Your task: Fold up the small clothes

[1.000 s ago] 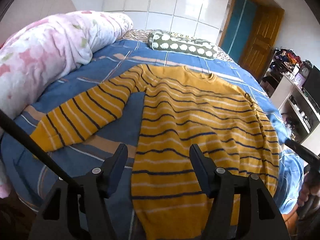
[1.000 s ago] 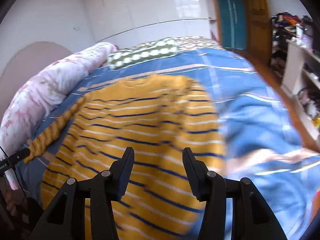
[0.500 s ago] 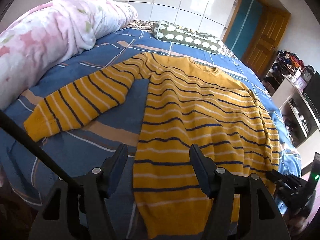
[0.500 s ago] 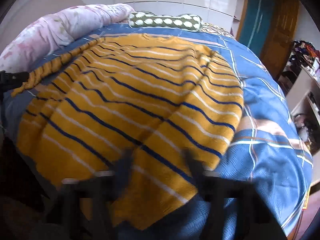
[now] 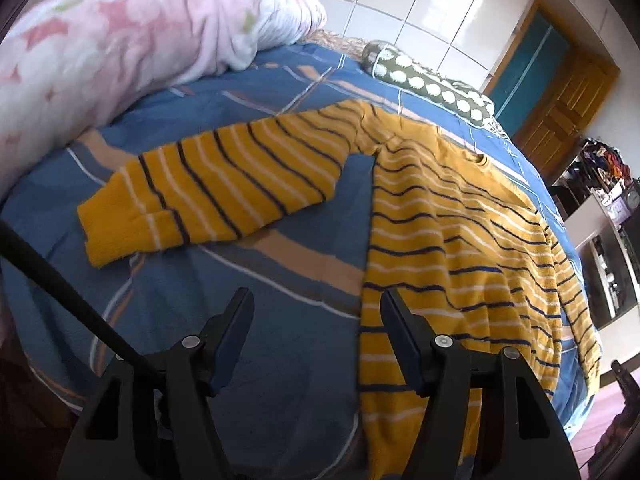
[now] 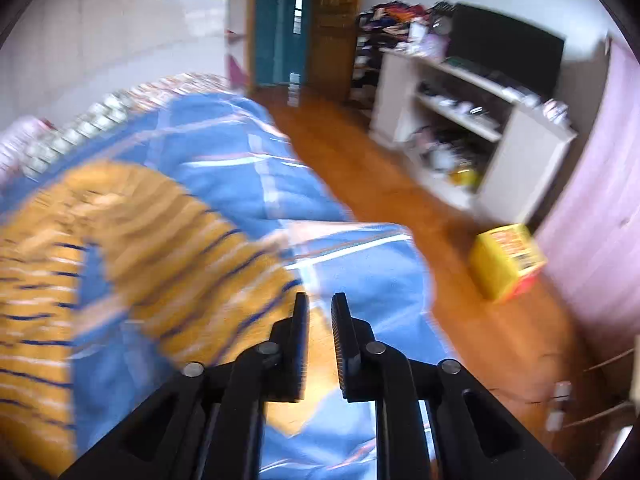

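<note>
A yellow sweater (image 5: 448, 240) with dark and white stripes lies flat on the blue bed cover (image 5: 260, 360). Its left sleeve (image 5: 208, 192) stretches out to the left. My left gripper (image 5: 316, 300) is open and empty, hovering over the cover just left of the sweater's hem. In the blurred right wrist view the sweater (image 6: 140, 240) lies at the left, and its right sleeve end reaches my right gripper (image 6: 320, 304). The jaws stand nearly closed with a narrow gap; I cannot tell whether they pinch the sleeve.
A pink floral duvet (image 5: 120, 40) is bunched along the bed's left side. A green spotted pillow (image 5: 428, 88) lies at the head. Right of the bed are wooden floor, a white shelf unit (image 6: 472, 120) and a yellow box (image 6: 508, 260).
My left gripper has shifted left, off the sweater's body toward the sleeve side. My right gripper has swung right to the sweater's right sleeve, and its jaws have narrowed from wide open.
</note>
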`<state>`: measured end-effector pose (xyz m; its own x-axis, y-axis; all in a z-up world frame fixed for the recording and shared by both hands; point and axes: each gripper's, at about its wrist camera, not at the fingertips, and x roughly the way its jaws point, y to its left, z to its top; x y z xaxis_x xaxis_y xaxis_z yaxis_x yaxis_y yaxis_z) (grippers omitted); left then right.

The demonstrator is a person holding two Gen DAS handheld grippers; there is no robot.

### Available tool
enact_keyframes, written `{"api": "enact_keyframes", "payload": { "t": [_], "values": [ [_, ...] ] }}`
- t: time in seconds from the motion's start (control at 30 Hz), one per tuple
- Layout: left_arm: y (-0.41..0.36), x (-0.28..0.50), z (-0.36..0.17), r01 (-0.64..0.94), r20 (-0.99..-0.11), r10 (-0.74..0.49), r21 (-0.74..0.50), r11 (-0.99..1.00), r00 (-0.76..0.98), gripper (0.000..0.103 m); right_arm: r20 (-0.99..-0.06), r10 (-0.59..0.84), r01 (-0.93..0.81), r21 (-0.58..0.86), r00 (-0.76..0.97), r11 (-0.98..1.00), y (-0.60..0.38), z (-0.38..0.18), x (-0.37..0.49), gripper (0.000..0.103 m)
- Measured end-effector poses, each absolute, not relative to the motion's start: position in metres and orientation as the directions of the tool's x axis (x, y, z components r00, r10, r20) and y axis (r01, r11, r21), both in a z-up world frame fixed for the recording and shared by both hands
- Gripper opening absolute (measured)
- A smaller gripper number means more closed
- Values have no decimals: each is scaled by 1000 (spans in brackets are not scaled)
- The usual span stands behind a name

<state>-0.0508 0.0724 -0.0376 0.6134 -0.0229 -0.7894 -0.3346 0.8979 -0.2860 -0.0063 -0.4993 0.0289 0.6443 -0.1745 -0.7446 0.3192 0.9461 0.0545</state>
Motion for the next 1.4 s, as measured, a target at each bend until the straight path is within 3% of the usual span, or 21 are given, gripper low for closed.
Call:
{"api": "enact_keyframes", "payload": {
  "t": [0.03,0.13,0.2,0.43,0.53,0.57,0.6,0.63,0.67,0.7,0.73,0.9,1.17,1.2,1.3,1.33,1.4],
  "values": [
    [73,-50,-41,-328,-791,-41,-299,896,610,65,-740,-89,256,116,667,960,-486,29,-6,42],
    [68,-45,-53,-286,-798,-136,-362,887,587,66,-745,207,55,310,634,949,-441,12,7,43],
    [63,-43,-63,-254,-802,-209,-406,878,559,66,-757,297,-9,360,582,933,-413,-4,15,43],
    [25,-47,-69,-116,-779,-328,-452,884,534,66,-807,348,-80,354,477,932,-350,-43,34,43],
    [4,-43,-76,-91,-795,-323,-425,901,514,66,-810,344,-111,333,474,937,-335,-44,34,51],
    [-1,-43,-75,-86,-803,-296,-393,915,518,64,-810,341,-115,327,477,938,-334,-44,32,52],
    [-3,-43,-74,-81,-805,-286,-380,922,520,39,-812,335,-119,319,477,940,-330,-46,31,52],
    [-3,-43,-73,-82,-807,-284,-378,922,518,8,-814,327,-120,308,480,944,-329,-47,33,52],
    [3,-42,-72,-100,-809,-283,-385,917,515,10,-817,316,-119,296,483,948,-328,-47,33,50],
    [11,-43,-71,-116,-800,-297,-411,904,522,10,-816,319,-118,300,482,946,-328,-47,33,39],
    [22,-46,-66,-144,-788,-295,-432,890,541,10,-813,345,-117,330,469,937,-330,-48,35,14],
    [55,-73,-40,-193,-774,-231,-413,890,590,6,-781,455,-117,451,428,885,-347,-39,20,8],
    [65,-84,-52,-249,-810,-163,-354,901,563,7,-774,454,-92,464,441,881,-367,-40,-1,9],
    [65,-87,-46,-242,-802,-148,-343,908,579,11,-764,428,-72,453,483,889,-378,-32,-1,9],
    [63,-96,-30,-223,-764,-105,-313,923,637,51,-745,348,29,442,570,897,-419,-20,1,10],
    [61,-98,-26,-217,-751,-100,-312,925,653,57,-735,331,84,464,592,882,-438,-22,3,15],
    [56,-98,-21,-200,-740,-109,-316,927,663,58,-719,332,145,513,610,846,-458,-29,8,25]
  ]
}}
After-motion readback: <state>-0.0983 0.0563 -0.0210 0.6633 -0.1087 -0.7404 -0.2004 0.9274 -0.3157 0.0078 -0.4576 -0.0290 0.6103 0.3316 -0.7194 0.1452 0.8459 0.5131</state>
